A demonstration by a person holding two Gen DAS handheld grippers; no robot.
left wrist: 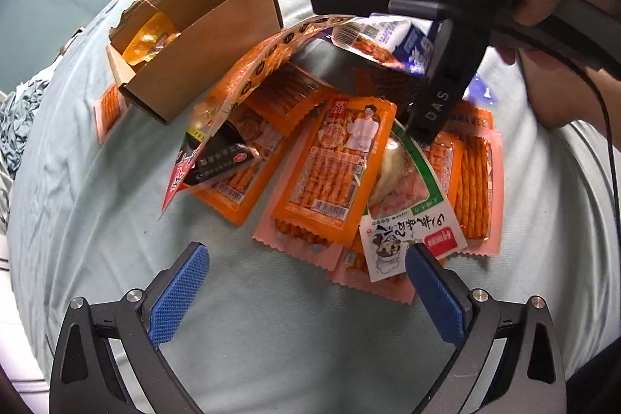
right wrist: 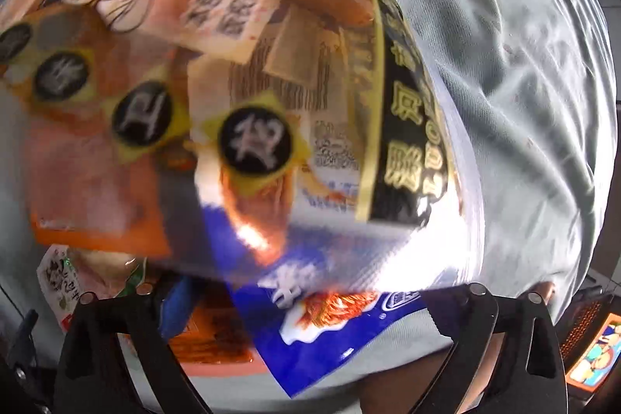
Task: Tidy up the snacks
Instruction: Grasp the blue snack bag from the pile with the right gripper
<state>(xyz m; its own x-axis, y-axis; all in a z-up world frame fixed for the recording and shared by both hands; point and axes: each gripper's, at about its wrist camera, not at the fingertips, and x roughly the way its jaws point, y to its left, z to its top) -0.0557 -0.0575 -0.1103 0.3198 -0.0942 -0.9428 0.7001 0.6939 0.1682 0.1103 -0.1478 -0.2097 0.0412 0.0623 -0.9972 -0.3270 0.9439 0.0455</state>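
Orange snack packets [left wrist: 333, 165] heaped mid-frame on pale sheet [left wrist: 116, 220]; cardboard box [left wrist: 194, 37] upper left. Left gripper [left wrist: 306, 282] wide, empty, hovering near heap. Right gripper [left wrist: 423, 130]: jaws spread among packets, grip unclear. Advice: isolate single packet edge, close squarely, lift clear toward box.

Snack packets [left wrist: 333, 165] piled overlapping on the sheet [left wrist: 116, 220], cardboard box [left wrist: 194, 37] behind-left, one packet [left wrist: 149, 37] inside it
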